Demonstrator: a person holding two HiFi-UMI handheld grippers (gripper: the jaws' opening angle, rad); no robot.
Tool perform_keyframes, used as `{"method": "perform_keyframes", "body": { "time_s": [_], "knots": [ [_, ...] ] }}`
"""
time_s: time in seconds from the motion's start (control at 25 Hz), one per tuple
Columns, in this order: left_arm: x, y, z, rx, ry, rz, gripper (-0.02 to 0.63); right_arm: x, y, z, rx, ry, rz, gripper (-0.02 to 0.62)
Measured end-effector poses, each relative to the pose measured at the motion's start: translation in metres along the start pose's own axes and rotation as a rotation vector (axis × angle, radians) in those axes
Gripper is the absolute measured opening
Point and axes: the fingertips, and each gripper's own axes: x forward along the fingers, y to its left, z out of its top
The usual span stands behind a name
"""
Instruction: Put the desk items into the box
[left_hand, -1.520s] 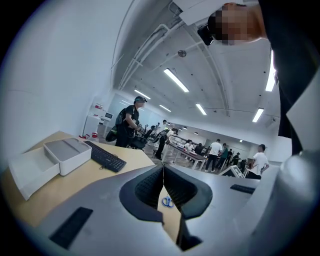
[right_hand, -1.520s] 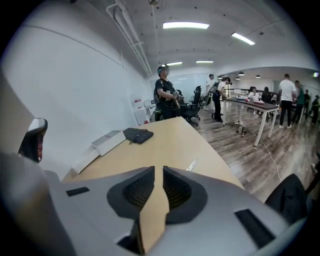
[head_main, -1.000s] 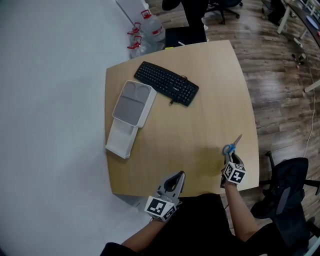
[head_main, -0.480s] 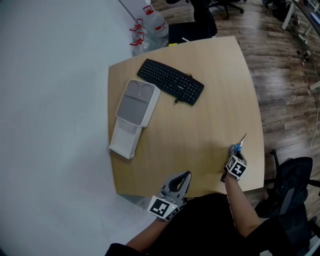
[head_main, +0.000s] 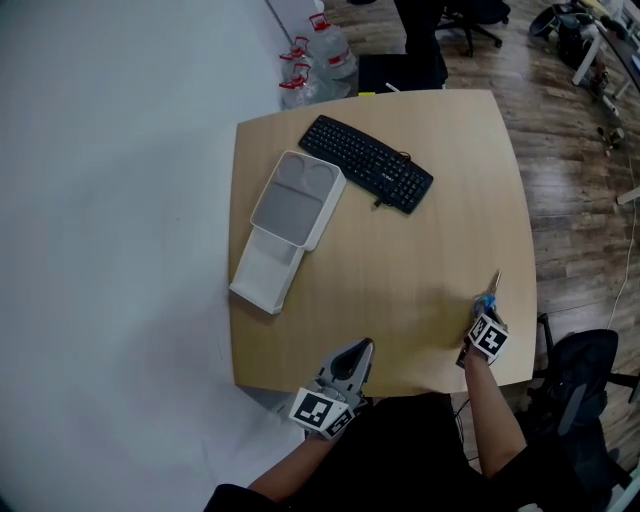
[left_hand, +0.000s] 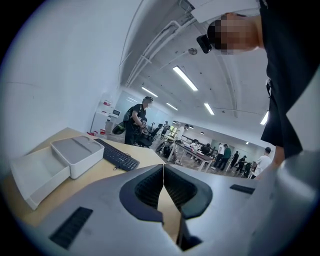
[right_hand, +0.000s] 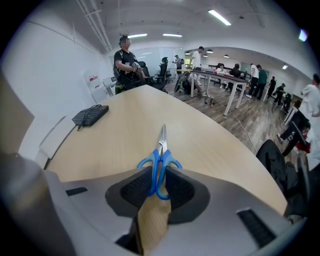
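Near edge of table (head_main: 400, 260): left gripper (head_main: 355, 352), jaws pressed together, empty. Right edge: right gripper (head_main: 487, 310), jaws closing on handles of blue scissors (right_hand: 161, 160), blades pointing away. Farther left: white box (head_main: 295, 205), upper part offset; black keyboard (head_main: 368, 163) just beside; water bottles (head_main: 325, 50) beyond.

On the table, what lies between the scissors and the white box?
Nothing: in the head view, the table between the scissors and the box is bare wood. The keyboard lies farther back, off that stretch.
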Motion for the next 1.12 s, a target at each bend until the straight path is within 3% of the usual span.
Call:
{"method": "perform_keyframes", "body": {
  "time_s": [0.36,1.12],
  "knots": [
    [-0.054,0.048,0.006,-0.044,-0.073,0.061,0.015,-0.035,0.079,0.016,-0.105,-0.091,0.054,0.141],
    [-0.201,0.139,0.032,-0.069,-0.237,0.256,0.015,-0.1,0.357,-0.038,-0.447,-0.141,0.364,0.138]
  ]
}}
